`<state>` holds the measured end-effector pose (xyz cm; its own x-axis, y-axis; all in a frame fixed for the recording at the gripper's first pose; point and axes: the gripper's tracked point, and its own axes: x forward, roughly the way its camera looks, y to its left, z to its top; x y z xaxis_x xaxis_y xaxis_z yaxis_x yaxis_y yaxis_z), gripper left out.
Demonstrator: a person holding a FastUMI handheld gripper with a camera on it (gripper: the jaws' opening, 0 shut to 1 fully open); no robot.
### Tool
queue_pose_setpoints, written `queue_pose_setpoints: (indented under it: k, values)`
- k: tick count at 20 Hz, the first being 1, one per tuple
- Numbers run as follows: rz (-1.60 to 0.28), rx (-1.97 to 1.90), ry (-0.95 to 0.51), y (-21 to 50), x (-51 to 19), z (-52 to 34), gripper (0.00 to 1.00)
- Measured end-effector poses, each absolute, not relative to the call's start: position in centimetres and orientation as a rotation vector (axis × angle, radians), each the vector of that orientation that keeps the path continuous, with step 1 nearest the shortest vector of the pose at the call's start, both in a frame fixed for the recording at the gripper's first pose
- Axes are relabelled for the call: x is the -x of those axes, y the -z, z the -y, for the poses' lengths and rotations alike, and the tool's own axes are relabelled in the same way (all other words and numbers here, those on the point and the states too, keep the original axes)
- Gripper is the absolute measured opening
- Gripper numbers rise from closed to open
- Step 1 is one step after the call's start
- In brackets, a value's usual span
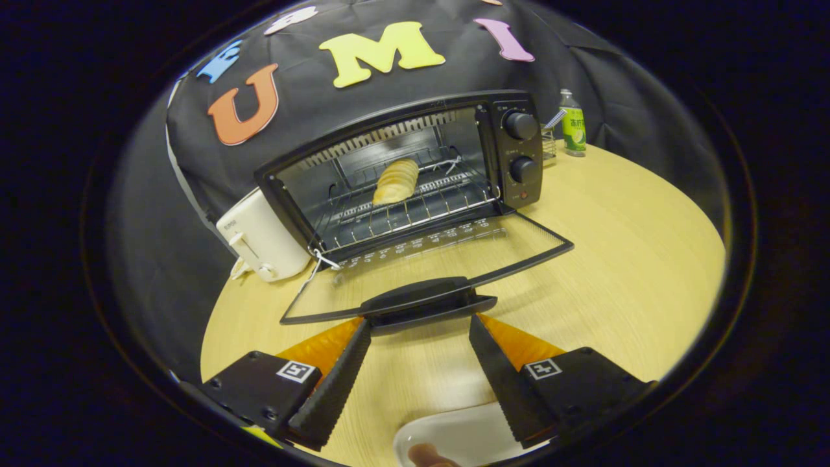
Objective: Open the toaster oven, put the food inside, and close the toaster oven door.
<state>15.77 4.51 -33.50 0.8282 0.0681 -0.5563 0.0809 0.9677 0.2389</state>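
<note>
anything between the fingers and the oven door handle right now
Nothing visible. The gripper is open, its fingers spread to either side of the door handle, tips just short of it. The glass door lies folded down, and the bread already sits on the rack inside the toaster oven.

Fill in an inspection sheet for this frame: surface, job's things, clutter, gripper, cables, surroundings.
Surface: round light wooden table, bare ahead of the oven.
Job's things: black toaster oven, its glass door folded down open; pale ridged bread piece lies on the wire rack inside.
Clutter: white pop-up toaster beside the oven; green-labelled clear bottle behind it; white plate between the fingers.
Gripper: gripper open, fingertips at the door's black handle, not clamping.
Cables: nothing seen.
Surroundings: black cloth wall.
</note>
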Motion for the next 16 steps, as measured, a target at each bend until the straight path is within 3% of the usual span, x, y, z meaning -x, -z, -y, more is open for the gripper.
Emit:
queue_pose_setpoints:
  k: [9, 16]
  values:
    - [-0.305, -0.148, -0.069, 27.9, -16.0, -4.8, 1.0]
    - [-0.284, -0.118, -0.082, 25.9, -19.7, -4.2, 1.0]
